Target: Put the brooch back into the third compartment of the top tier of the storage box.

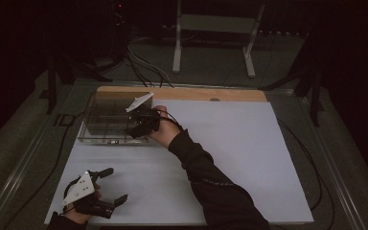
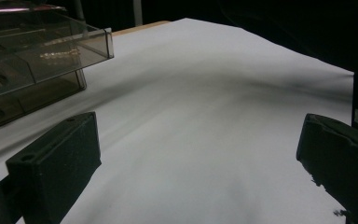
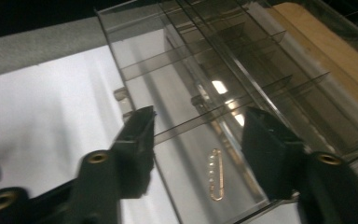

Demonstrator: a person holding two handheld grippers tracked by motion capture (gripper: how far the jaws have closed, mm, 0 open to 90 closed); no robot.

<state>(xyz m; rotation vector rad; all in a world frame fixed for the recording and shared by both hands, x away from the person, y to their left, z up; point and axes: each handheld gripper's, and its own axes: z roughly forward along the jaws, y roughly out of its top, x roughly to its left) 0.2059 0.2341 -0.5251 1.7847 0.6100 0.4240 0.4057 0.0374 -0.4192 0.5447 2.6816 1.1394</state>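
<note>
While my hands work in dim light, I see a clear box (image 1: 106, 120) at the upper left of the white table (image 1: 230, 153).
My right gripper (image 1: 135, 128) hangs wide open over the box, above a gold pin (image 3: 214, 175); my left gripper (image 1: 111, 186) rests wide open and empty at the lower left.

The left claw (image 1: 114, 186) rests low at the near left with its jaws spread wide, while the right arm (image 1: 211, 182), in a dark sleeve, reaches forward and leftward, its claw (image 1: 133, 128) open too.
</note>
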